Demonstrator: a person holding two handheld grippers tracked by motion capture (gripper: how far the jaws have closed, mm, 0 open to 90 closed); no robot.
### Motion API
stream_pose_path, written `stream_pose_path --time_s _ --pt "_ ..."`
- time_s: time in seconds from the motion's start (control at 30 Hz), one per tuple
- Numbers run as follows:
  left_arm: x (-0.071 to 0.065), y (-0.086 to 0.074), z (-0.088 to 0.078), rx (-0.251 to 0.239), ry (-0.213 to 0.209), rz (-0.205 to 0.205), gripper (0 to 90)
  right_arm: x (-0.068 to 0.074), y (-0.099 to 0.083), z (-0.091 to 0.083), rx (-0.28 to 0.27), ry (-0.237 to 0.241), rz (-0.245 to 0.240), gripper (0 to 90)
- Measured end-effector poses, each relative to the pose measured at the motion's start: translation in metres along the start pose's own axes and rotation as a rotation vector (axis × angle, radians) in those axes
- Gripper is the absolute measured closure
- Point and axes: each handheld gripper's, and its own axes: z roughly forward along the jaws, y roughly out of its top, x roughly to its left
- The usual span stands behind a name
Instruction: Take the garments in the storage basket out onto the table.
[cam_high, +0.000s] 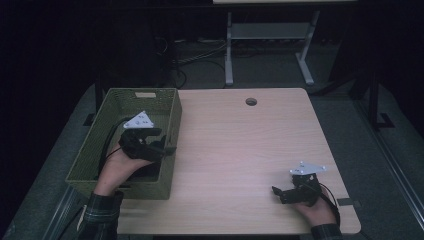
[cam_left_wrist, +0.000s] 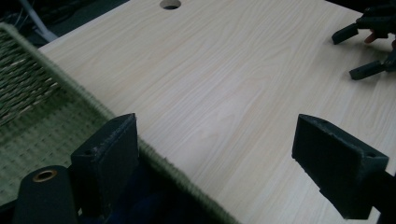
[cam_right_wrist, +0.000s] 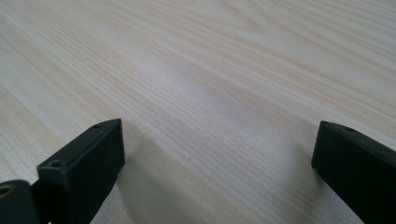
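My right tongs (cam_high: 281, 192) gaped wide, empty, over the table (cam_high: 240, 145). My left tongs (cam_high: 167, 145), equally wide, straddled the basket (cam_high: 167, 112) rim; the woven wall looked light and stiff, best gripped there.

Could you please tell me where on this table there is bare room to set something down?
The light wooden tabletop lies bare between the green woven basket at its left edge and the right gripper near the front right corner, back to the round cable hole. It is crowded only at the basket, where the left gripper hangs over the rim, jaws open.
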Motion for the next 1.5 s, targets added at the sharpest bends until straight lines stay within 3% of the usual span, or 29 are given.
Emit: stream_pose_path --time_s 0.4,0.57,1.0,1.3,1.5 --pt "0.017 -0.012 -0.023 0.018 0.050 -0.031 14.2 0.000 0.000 0.000 0.001 0.001 -0.003 2.4" --pt "0.023 -0.018 -0.028 0.049 0.070 -0.035 14.2 0.000 0.000 0.000 0.000 0.002 -0.001 2.4" --pt "0.034 -0.034 -0.023 0.147 0.097 -0.059 14.1 0.000 0.000 0.000 0.001 0.002 0.001 2.4" --pt "0.039 -0.043 -0.018 0.197 0.089 -0.076 14.1 0.000 0.000 0.000 0.001 0.001 -0.001 2.4" --pt "0.041 -0.048 -0.012 0.259 0.084 -0.068 14.1 0.000 0.000 0.000 0.001 0.000 -0.001 2.4"
